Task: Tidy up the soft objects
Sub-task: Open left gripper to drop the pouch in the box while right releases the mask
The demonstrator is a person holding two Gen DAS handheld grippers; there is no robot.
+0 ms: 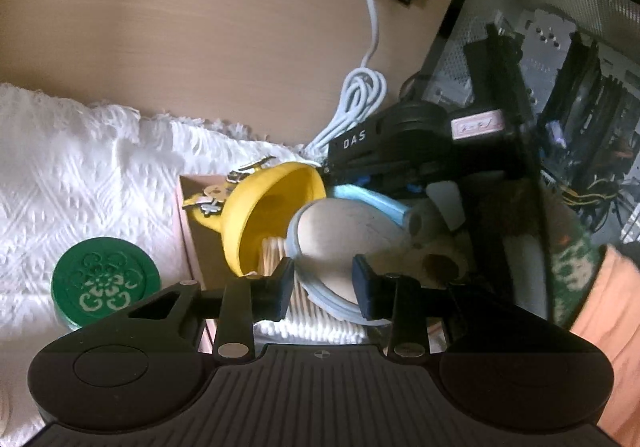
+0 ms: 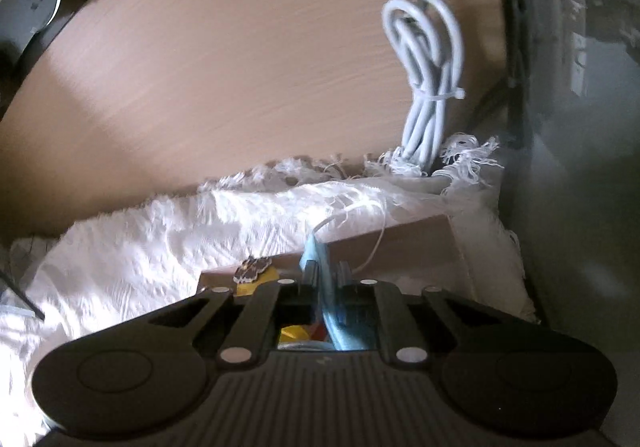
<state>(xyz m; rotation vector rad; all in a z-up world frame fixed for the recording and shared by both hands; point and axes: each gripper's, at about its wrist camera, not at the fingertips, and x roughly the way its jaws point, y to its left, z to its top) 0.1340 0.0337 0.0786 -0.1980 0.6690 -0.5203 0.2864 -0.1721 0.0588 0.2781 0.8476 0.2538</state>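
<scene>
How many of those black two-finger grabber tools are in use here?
2. The left gripper hangs open over a box of clutter; the right gripper is clamped on a blue face mask. None looks hidden.

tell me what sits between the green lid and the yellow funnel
In the left wrist view, the pink box's wall stands between the green lid and the yellow funnel.

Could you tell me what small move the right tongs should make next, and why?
Probably lift straight up. The right tongs are shut on the blue face mask, whose white ear loop trails over the cardboard box; raising it should free it from the clutter.
</scene>
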